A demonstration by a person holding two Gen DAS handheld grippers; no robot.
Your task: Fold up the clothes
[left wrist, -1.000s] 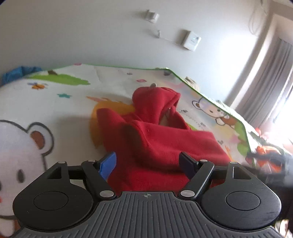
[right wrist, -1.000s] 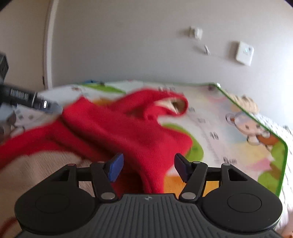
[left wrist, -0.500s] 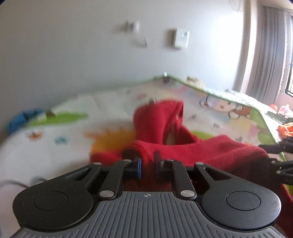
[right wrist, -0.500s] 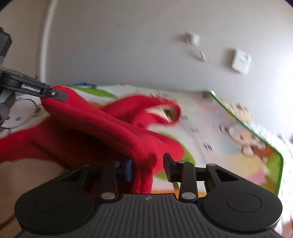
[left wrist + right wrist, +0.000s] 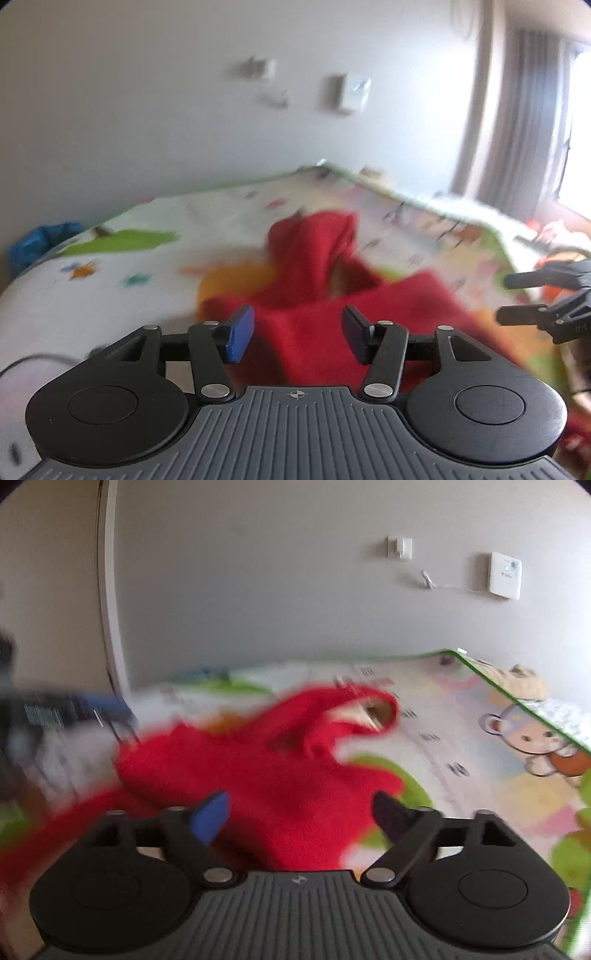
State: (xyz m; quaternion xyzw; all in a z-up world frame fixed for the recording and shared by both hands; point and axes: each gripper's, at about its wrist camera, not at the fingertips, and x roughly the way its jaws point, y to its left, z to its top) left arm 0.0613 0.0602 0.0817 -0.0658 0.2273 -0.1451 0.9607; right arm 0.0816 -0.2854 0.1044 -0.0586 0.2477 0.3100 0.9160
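Observation:
A red fleece hooded garment (image 5: 314, 295) (image 5: 258, 771) lies on a cartoon-printed play mat (image 5: 122, 273) (image 5: 491, 760), its hood pointing toward the wall. My left gripper (image 5: 298, 334) stands open just above the garment's near folded edge, nothing pinched between its fingers. My right gripper (image 5: 303, 812) is also open over the red fabric, wider apart. In the left wrist view the right gripper (image 5: 517, 299) shows at the right edge, open. The left gripper appears blurred at the left edge of the right wrist view.
A grey wall with a socket and white box (image 5: 505, 574) stands behind the mat. Blue cloth (image 5: 40, 240) lies at the mat's far left corner. Curtains (image 5: 524, 110) and a window are at the right. Orange items (image 5: 554, 254) lie beyond the mat's right edge.
Both grippers were shut on the red garment's edge half a second ago; both have now opened and let the fabric drop onto the mat, folded over itself.

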